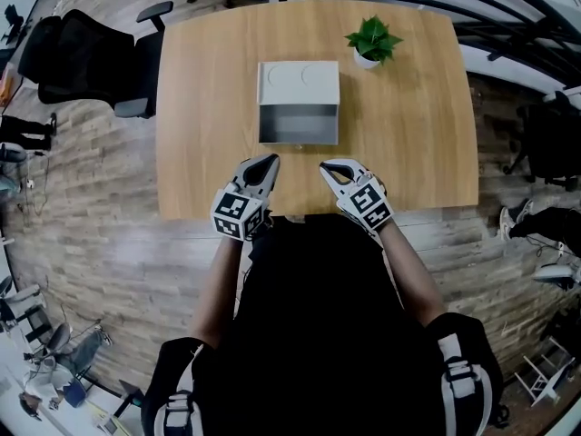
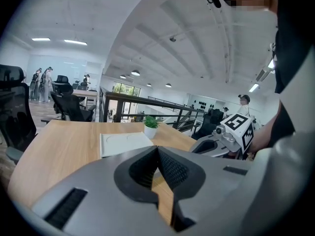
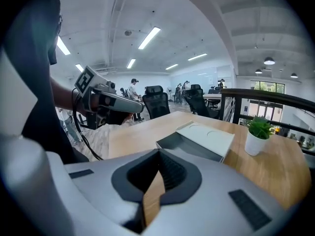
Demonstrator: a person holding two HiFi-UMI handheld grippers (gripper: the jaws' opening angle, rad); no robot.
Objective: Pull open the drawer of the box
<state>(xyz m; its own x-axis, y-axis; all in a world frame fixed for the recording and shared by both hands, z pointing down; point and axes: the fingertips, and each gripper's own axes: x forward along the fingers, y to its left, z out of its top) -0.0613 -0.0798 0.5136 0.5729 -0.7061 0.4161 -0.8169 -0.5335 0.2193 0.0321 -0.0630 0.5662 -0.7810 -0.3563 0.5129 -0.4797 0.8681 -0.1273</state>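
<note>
A grey-white box [image 1: 299, 82] stands on the middle of the wooden table [image 1: 418, 153]. Its drawer [image 1: 299, 123] is slid out toward me and looks empty. My left gripper [image 1: 269, 162] hovers over the table's near edge, just short of the drawer's left front corner, shut and empty. My right gripper [image 1: 327, 166] mirrors it to the right, also shut with nothing in it. In the right gripper view the box [image 3: 209, 136] and open drawer [image 3: 179, 142] lie ahead of the closed tips [image 3: 158, 154]. The left gripper view shows the box top [image 2: 123, 142] beyond its tips [image 2: 158, 149].
A small potted plant [image 1: 372, 42] stands at the table's far right, behind the box. Black office chairs [image 1: 86, 57] sit off the table's left side. A railing [image 1: 508, 7] runs past the far right. The table's near edge is against my body.
</note>
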